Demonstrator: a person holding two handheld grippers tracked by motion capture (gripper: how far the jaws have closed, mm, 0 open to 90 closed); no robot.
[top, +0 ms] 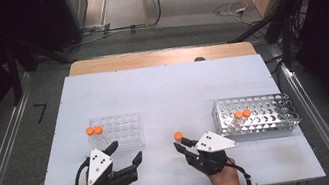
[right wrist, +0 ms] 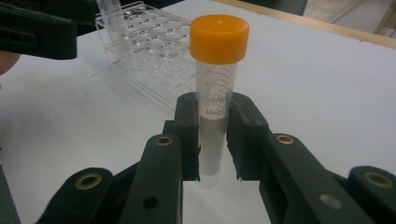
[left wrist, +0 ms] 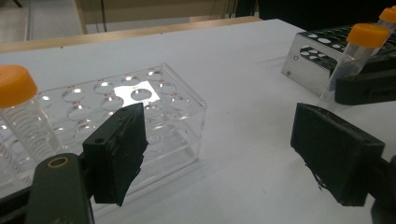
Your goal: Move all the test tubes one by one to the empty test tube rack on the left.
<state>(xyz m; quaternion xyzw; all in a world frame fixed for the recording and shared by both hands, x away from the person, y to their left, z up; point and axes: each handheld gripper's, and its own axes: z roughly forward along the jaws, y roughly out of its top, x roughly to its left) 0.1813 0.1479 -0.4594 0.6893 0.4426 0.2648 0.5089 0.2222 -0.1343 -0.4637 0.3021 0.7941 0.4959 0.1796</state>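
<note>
Right gripper point(right wrist: 212, 140) clamped on an orange-capped centrifuge tube point(right wrist: 215, 88), midway between metal rack point(top: 257, 115) and clear acrylic rack point(top: 117, 131). Left gripper point(top: 125, 155) spread wide, nothing between. Best kept upright, lined over a free hole, lowered straight before letting go.

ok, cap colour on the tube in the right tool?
Orange cap on a clear tube clamped in the right tool; clearest in the right gripper view.

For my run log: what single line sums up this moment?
right gripper: shut on orange-capped clear plastic tube | left gripper: open, empty | clear acrylic rack: two tubes
</note>
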